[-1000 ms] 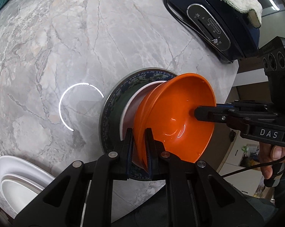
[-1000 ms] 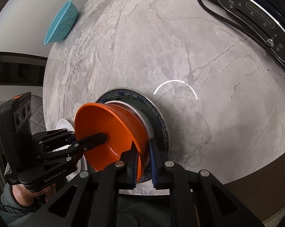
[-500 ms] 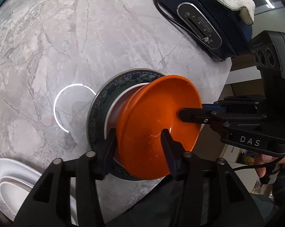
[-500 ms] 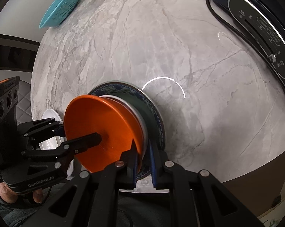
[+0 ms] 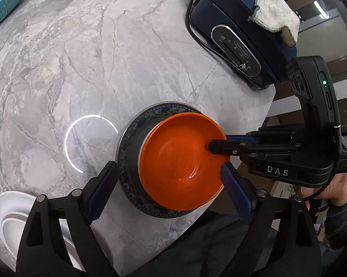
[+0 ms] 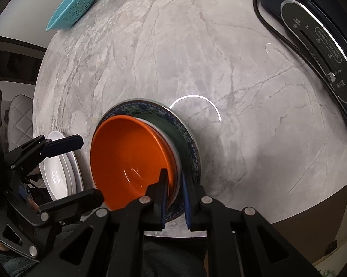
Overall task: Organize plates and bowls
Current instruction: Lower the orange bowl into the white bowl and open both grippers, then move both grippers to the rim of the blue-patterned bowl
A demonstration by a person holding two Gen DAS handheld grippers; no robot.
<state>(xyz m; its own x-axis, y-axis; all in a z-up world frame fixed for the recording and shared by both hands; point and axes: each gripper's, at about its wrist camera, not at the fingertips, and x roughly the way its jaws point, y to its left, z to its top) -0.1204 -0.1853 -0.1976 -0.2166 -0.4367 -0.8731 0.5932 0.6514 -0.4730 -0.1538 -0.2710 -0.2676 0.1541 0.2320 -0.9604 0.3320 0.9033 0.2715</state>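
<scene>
**Left let go, right still pinching the orange bowl**

Left gripper [image 5: 169, 180]: jaws have just been opening and now stand wide, one on either side of the orange bowl [image 5: 182, 161] with clear gaps, touching nothing. It looks steeply down at the bowl.

Right gripper [image 6: 174, 184]: jaws nearly closed, clamped on the bowl's rim, one finger inside the bowl and one outside. It also points steeply down. In the left wrist view it comes in from the right, with the person's hand [image 5: 337, 189] on its handle.

The bowl sits on a pale dish, only a sliver of which shows at the bowl's rim, and that sits on the blue patterned plate [image 5: 132, 143], on the marble counter [image 5: 92, 69] near its edge. Can't tell whether the bowl rests fully or is partly lifted.

White plates [image 6: 58, 166] are stacked just beside the patterned plate, cut off by the left gripper. Well beyond the plate: a dark blue appliance [image 5: 240, 34] with a cloth [image 5: 275, 16] on top, and a teal colander [image 6: 73, 8].
</scene>
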